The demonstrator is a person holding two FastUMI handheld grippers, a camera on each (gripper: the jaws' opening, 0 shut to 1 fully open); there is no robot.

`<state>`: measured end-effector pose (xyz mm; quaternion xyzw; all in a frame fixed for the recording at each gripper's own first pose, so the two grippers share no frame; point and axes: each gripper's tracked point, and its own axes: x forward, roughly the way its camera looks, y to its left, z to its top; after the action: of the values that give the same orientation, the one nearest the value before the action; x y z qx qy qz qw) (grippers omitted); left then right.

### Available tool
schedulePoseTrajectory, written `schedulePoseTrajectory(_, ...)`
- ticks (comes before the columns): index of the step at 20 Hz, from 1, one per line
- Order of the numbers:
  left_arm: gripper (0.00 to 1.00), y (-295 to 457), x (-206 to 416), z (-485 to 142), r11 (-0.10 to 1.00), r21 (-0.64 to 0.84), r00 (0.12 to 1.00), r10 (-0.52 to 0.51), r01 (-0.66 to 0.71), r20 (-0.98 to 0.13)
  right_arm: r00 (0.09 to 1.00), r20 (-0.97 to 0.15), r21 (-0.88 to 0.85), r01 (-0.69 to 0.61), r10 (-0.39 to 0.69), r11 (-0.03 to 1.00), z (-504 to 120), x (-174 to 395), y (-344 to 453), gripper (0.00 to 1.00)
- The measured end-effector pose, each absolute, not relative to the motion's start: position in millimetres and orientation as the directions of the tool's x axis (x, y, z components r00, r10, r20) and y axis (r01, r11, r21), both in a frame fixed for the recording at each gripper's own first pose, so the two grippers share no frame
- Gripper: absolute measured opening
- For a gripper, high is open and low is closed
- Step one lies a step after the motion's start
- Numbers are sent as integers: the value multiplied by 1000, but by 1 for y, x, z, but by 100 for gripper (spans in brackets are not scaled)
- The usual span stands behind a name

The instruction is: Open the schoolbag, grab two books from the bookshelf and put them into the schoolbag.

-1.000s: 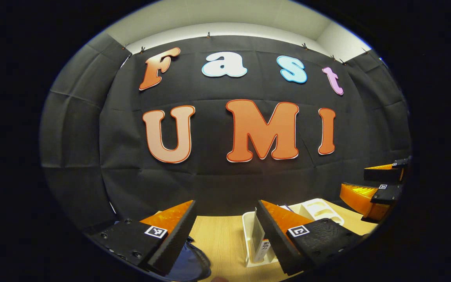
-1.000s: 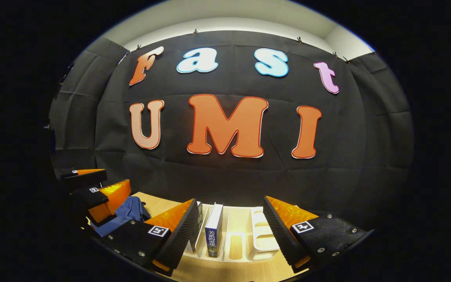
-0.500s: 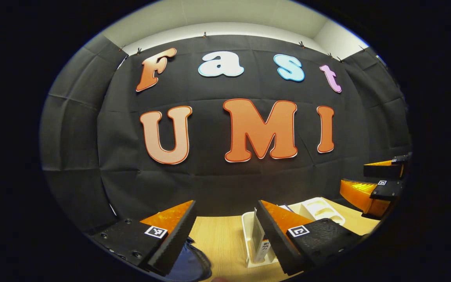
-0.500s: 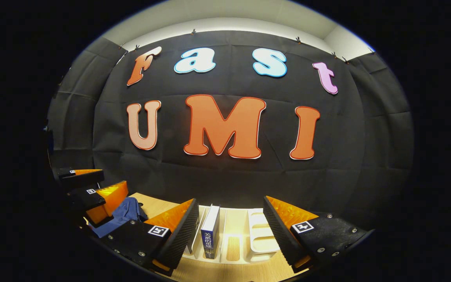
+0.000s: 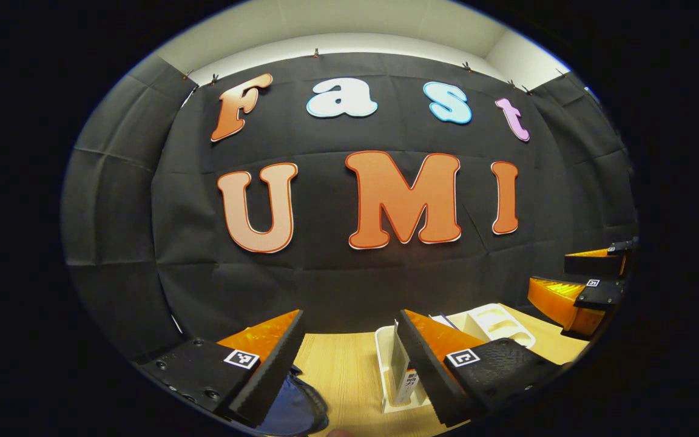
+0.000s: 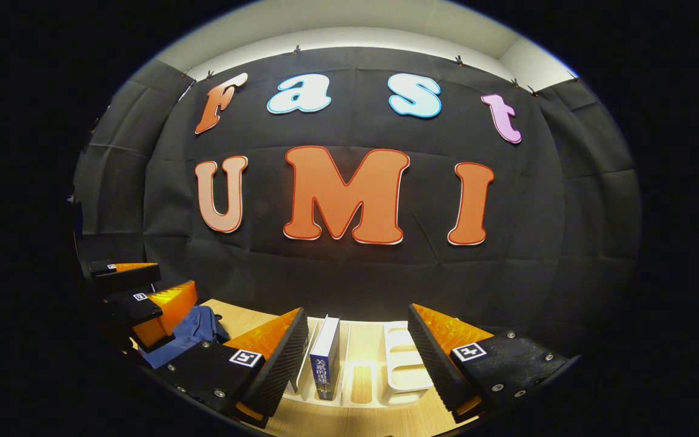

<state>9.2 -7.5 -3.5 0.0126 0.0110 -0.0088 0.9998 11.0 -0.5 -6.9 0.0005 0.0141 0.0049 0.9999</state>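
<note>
The white bookshelf (image 6: 407, 370) stands on the wooden counter (image 5: 343, 370), and a blue-spined book (image 6: 325, 358) stands upright in one of its left slots. The right claw (image 6: 355, 358) hangs spread just before the bookshelf, pinching nothing. Left of the bookshelf, the left claw (image 5: 349, 358) is likewise spread and empty above the blue schoolbag (image 5: 292, 409).

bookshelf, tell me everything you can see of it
The bookshelf is a white rack, plastic by its look, with upright dividers and slotted cutouts, standing on the wooden table near the black wall. A blue-spined book stands upright in a left slot; the slots to its right are empty. The open right tool hovers before it, not touching.
</note>
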Motion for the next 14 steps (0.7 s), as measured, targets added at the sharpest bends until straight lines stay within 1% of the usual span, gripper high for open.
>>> schedulePoseTrajectory(3, 99, -6, 8, -1, 1000, 26, 1000, -13, 13, -13, 999, -30, 3, -25, 25, 1000, -8, 11, 4, 98)
schedulePoseTrajectory(4, 95, -6, 8, -2, 1000, 29, 1000, -11, 11, -13, 999, -28, 4, -26, 26, 1000, -7, 11, 4, 98)
schedulePoseTrajectory(5, 99, -6, 8, -2, 1000, 29, 1000, -7, 8, -14, 999, -30, 6, -31, 31, 1000, -8, 12, 4, 98)
schedulePoseTrajectory(7, 99, -5, 8, -3, 1000, 27, 1000, 0, 0, -18, 998, -42, 8, -39, 39, 999, -12, 14, 7, 98)
schedulePoseTrajectory(8, 96, -4, 7, -3, 1000, 26, 1000, 7, -7, -20, 998, -48, 9, -43, 43, 999, -13, 15, 9, 98)
schedulePoseTrajectory(11, 96, -2, 7, -3, 1000, 22, 999, 22, -22, -23, 997, -53, 11, -48, 49, 999, -14, 16, 10, 98)
schedulePoseTrajectory(12, 99, -2, 6, -4, 999, 21, 999, 27, -27, -23, 997, -54, 12, -48, 49, 999, -14, 16, 10, 98)
schedulePoseTrajectory(14, 99, -1, 7, -5, 999, 20, 999, 37, -37, -21, 997, -56, 13, -48, 49, 999, -13, 17, 11, 98)
